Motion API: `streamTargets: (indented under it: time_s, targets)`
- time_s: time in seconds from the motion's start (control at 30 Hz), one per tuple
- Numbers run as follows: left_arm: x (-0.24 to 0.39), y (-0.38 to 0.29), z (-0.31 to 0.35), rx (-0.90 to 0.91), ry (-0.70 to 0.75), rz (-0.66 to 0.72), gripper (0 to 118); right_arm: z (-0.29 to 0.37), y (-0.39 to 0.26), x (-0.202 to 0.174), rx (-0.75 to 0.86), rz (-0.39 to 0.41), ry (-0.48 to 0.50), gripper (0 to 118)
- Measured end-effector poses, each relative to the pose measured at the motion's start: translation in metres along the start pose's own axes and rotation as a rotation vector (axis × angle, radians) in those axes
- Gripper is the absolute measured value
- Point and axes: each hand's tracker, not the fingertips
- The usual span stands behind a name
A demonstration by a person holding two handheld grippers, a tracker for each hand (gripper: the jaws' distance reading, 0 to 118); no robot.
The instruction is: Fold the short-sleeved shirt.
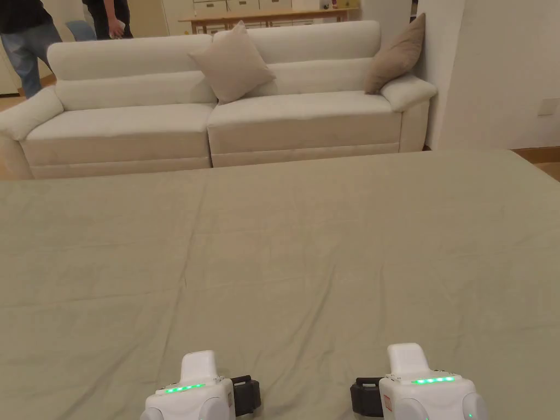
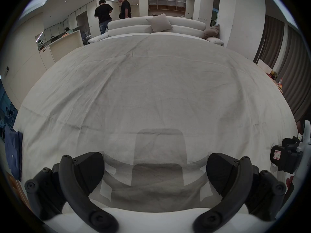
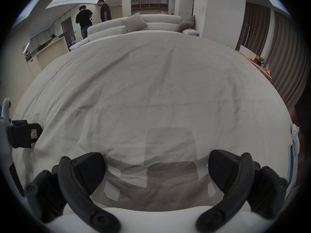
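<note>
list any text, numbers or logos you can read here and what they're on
Nothing reads clearly.
Red-edged sticker on the right claw: one mark, too distorted to read.
Second red-edged sticker on the left claw: one sideways mark, unclear.
Packages at the far right: labels too small.

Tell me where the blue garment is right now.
In the left gripper view, the blue garment hangs at the far left edge of the cloth-covered surface, left of the left hand-held gripper, whose jaws stand open.
</note>
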Motion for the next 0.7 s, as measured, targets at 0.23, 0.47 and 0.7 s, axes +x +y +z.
streamTargets:
  time_s: [0.23, 0.47, 0.7]
  targets:
    - [0.0, 0.0, 0.0, 0.001, 0.0, 0.0, 117, 0.004, 0.003, 0.001, -0.01, -0.003, 0.011, 118]
    - [0.0, 0.0, -0.001, 0.002, 0.0, 0.0, 117, -0.002, 0.003, 0.001, -0.01, 0.003, 0.004, 118]
    - [0.0, 0.001, -0.002, 0.0, 0.0, 0.0, 117, -0.005, 0.003, 0.002, -0.009, 0.002, 0.005, 118]
